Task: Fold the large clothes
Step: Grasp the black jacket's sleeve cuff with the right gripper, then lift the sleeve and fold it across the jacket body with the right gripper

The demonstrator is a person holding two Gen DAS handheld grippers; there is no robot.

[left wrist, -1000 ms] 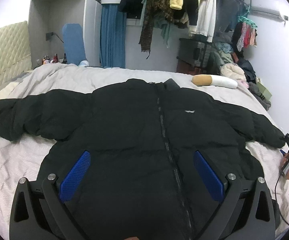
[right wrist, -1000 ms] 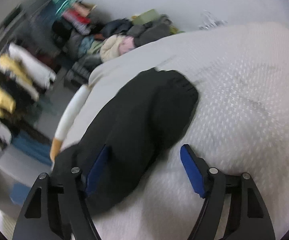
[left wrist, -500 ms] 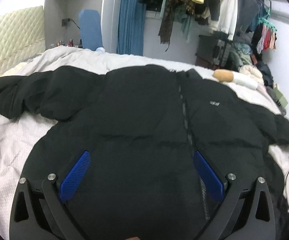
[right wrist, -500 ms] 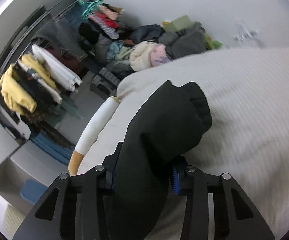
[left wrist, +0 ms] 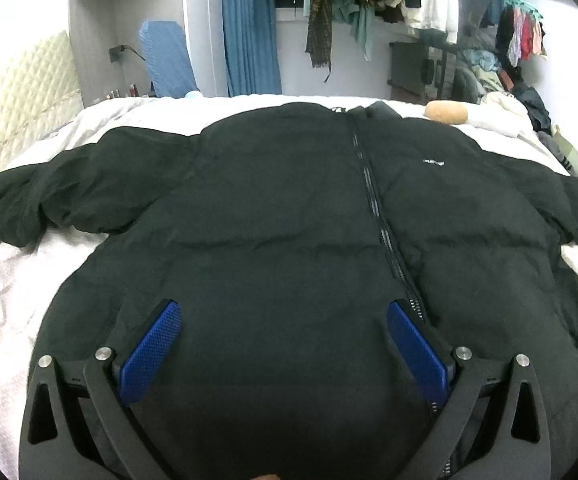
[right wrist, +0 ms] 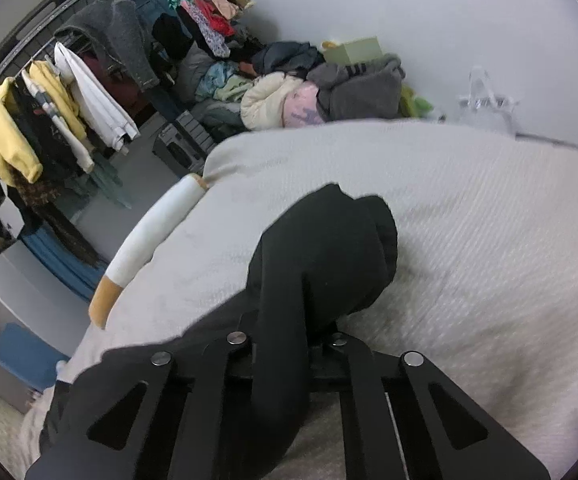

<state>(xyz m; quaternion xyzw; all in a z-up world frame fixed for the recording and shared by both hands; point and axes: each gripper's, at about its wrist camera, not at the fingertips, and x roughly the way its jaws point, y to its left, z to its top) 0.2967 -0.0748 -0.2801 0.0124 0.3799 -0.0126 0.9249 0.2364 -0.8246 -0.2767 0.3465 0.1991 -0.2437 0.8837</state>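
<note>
A black puffer jacket [left wrist: 289, 220] lies spread face-up across the bed [left wrist: 5, 300], filling the frame's middle; the right tool [right wrist: 289, 332] pinches its sleeve cuff [right wrist: 329, 248], ready to fold inward, while the left tool [left wrist: 285, 344] hangs spread above the hem.

Home bedroom, bed [left wrist: 17, 304] with quilted headboard [left wrist: 13, 96], crowded clothes rail [right wrist: 49, 92], heaped laundry [right wrist: 329, 84], blue curtain [left wrist: 249, 40]
</note>
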